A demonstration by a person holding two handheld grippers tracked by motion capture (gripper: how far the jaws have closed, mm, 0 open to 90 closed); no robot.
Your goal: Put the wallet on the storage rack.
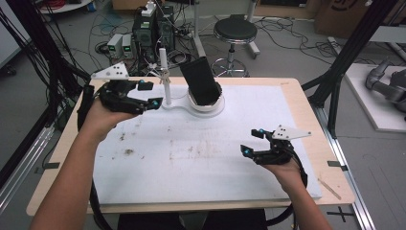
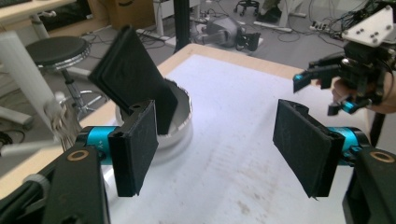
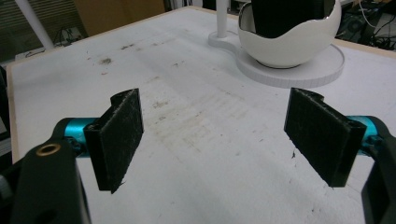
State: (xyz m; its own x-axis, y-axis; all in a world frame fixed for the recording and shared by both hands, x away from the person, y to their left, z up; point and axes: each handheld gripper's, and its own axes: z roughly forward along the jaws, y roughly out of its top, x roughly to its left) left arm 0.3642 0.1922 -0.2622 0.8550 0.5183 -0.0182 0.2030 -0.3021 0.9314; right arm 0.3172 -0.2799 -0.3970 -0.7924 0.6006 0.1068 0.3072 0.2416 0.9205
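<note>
A black flat slab point(image 1: 201, 79) stands tilted in a white bowl point(image 1: 210, 103) at the back middle of the white board point(image 1: 201, 163). The bowl sits on a white base with a thin upright post point(image 1: 166, 81). My left gripper point(image 1: 150, 94) hovers open just left of the post, with nothing between its fingers. In the left gripper view the slab point(image 2: 128, 74) and bowl point(image 2: 182, 126) lie beyond the left pad point(image 2: 135, 147). My right gripper point(image 1: 251, 142) is open and empty over the board's right side. In the right gripper view the bowl point(image 3: 289, 42) is far ahead of the gripper point(image 3: 219, 135).
Brown dirt marks point(image 1: 128, 152) dot the board's middle and left. The wooden table edge point(image 1: 330, 158) runs close to the right hand. Behind the table stand a black stool point(image 1: 234, 31) and computer boxes point(image 1: 153, 28). A black frame post point(image 1: 335, 81) rises at the right.
</note>
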